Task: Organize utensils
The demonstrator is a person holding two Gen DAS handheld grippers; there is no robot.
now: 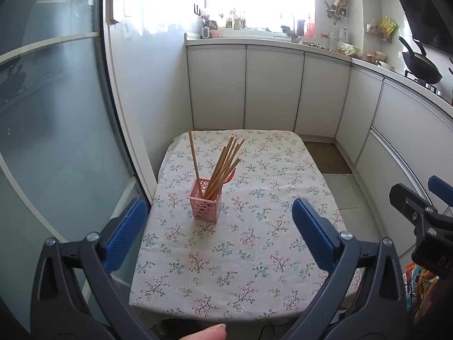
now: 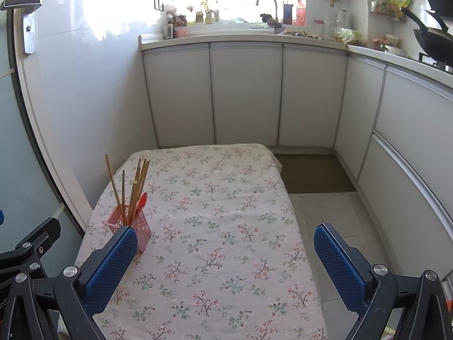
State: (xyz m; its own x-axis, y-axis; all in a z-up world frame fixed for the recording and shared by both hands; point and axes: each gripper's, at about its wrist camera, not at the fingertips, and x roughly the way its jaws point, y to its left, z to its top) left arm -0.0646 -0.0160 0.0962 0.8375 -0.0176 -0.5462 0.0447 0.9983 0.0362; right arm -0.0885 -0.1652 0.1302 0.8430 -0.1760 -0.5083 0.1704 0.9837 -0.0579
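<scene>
A pink perforated holder [image 1: 205, 203] stands on the floral-cloth table [image 1: 254, 255], left of centre. Several wooden chopsticks [image 1: 225, 164] lean in it, one [image 1: 194, 157] standing apart to the left, and a red spoon [image 1: 230, 176] pokes out behind them. My left gripper [image 1: 219, 225] hovers open above the table's near half, the holder just beyond its fingers. In the right wrist view the holder [image 2: 128, 225] sits at the left, partly behind my left blue pad [image 2: 113, 266]. My right gripper [image 2: 225, 257] is open over the cloth [image 2: 226, 226], holding nothing.
White kitchen cabinets [image 2: 243, 93] wrap around the back and right, with a cluttered counter and a wok [image 1: 421, 66] on the stove. A glass door [image 1: 51, 113] runs along the left. A brown floor mat [image 2: 311, 172] lies past the table. A person's fingertip [image 1: 209, 331] shows at the bottom.
</scene>
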